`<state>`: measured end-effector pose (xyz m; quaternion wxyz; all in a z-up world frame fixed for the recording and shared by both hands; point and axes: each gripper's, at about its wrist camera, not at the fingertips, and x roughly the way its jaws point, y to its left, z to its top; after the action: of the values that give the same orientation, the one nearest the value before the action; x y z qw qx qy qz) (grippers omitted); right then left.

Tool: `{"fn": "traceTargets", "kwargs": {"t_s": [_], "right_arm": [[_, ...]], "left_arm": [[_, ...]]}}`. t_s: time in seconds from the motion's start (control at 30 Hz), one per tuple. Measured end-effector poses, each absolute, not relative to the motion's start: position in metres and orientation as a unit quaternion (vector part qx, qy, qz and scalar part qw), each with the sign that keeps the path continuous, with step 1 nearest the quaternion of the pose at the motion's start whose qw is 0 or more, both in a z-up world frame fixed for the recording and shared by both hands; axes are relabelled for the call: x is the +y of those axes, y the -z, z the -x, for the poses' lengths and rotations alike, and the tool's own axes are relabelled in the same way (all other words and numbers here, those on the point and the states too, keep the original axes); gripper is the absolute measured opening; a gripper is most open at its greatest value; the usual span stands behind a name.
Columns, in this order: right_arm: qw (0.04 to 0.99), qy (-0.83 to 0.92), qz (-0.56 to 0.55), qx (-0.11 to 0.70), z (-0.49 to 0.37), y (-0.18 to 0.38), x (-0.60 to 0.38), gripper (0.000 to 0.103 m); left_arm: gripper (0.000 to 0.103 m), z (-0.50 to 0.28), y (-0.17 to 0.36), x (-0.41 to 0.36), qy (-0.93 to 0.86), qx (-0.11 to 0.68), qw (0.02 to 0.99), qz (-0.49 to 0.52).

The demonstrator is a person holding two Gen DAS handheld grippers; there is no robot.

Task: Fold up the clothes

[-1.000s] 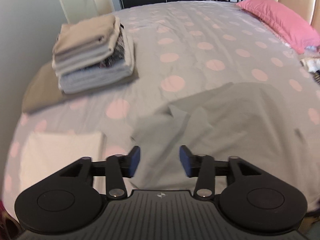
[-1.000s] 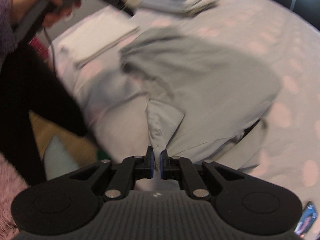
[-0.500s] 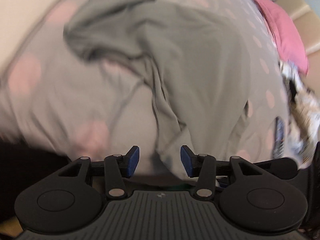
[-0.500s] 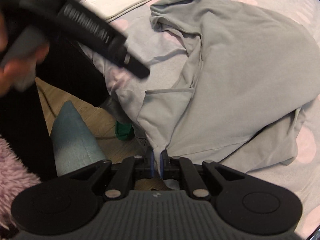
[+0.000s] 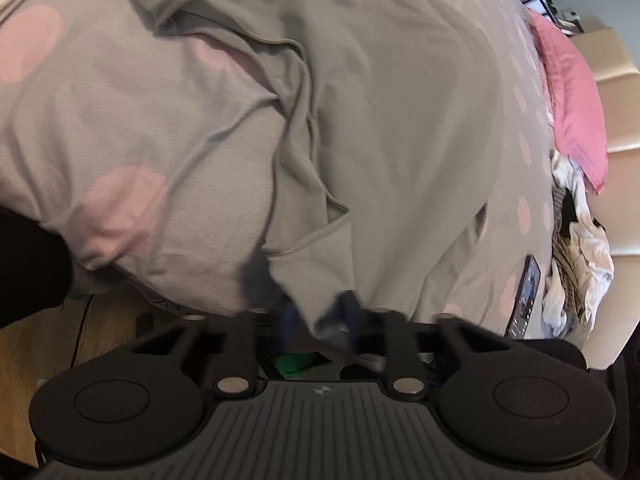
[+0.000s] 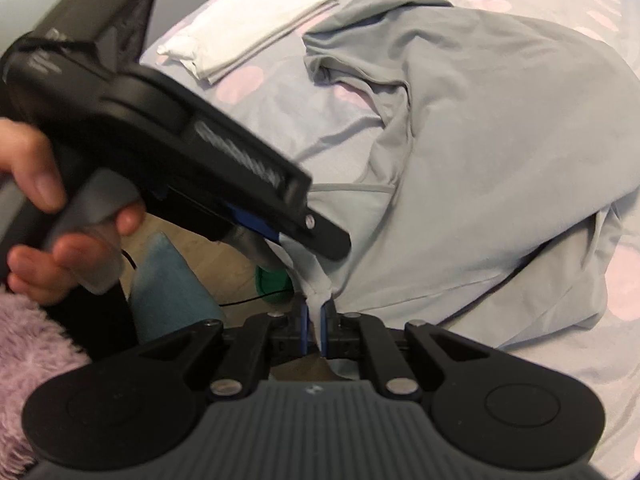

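Observation:
A grey garment [image 5: 400, 120] lies crumpled on the spotted grey bedcover [image 5: 100, 120], its near hem hanging over the bed's edge. The jaws of my left gripper [image 5: 318, 320] are closing, blurred, with a corner of that hem between the blue pads. In the right wrist view the left gripper [image 6: 280, 236] reaches in from the left, held by a hand [image 6: 48, 220], tips down at the same hem of the garment [image 6: 500, 140]. My right gripper [image 6: 315, 328] is shut on a thin fold of the hem just below it.
A folded white cloth [image 6: 248, 28] lies at the bed's far left. A pink pillow [image 5: 572, 92], a phone [image 5: 526, 300] and a heap of loose clothes [image 5: 580, 264] sit to the right. Below the bed edge are wooden floor [image 5: 40, 340], a teal cushion [image 6: 168, 292] and a green object [image 6: 272, 284].
The left gripper swung down from over the bed to the garment's near hem, and its jaws went from wide apart to closing on the cloth. The right gripper kept its grip and sank slightly.

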<state>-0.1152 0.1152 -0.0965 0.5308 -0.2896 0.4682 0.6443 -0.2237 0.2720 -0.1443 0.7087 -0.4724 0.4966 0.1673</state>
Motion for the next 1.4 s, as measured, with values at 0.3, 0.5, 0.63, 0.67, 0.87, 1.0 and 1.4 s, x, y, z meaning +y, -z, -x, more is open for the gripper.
{"fn": "traceTargets", "kwargs": {"t_s": [0.3,0.5,0.63,0.67,0.87,1.0,1.4], "right_arm": [[0.550,-0.637,0.303,0.447,0.094,0.075,0.123,0.031],[0.583,-0.613,0.369,0.386,0.066,0.052,0.150,0.032],[0.579,-0.625,0.396,0.342,0.059,0.038,0.181,0.032],[0.573,-0.632,0.403,0.331,0.060,0.036,0.192,0.032],[0.519,-0.676,0.453,0.261,0.077,0.035,0.265,0.031],[0.477,-0.704,0.489,0.192,0.100,0.041,0.311,0.032],[0.457,-0.689,0.545,0.135,0.107,0.093,0.403,0.014]], "left_arm": [[0.001,0.241,0.100,0.311,-0.256,0.460,0.750,0.400],[0.001,0.256,0.065,0.373,-0.314,0.456,0.755,0.351],[0.001,0.260,0.068,0.397,-0.338,0.475,0.742,0.332],[0.001,0.259,0.073,0.401,-0.339,0.482,0.736,0.334],[0.001,0.248,0.106,0.415,-0.318,0.531,0.710,0.335],[0.001,0.245,0.121,0.424,-0.308,0.539,0.704,0.344],[0.001,0.239,0.128,0.428,-0.310,0.528,0.710,0.347]]}}
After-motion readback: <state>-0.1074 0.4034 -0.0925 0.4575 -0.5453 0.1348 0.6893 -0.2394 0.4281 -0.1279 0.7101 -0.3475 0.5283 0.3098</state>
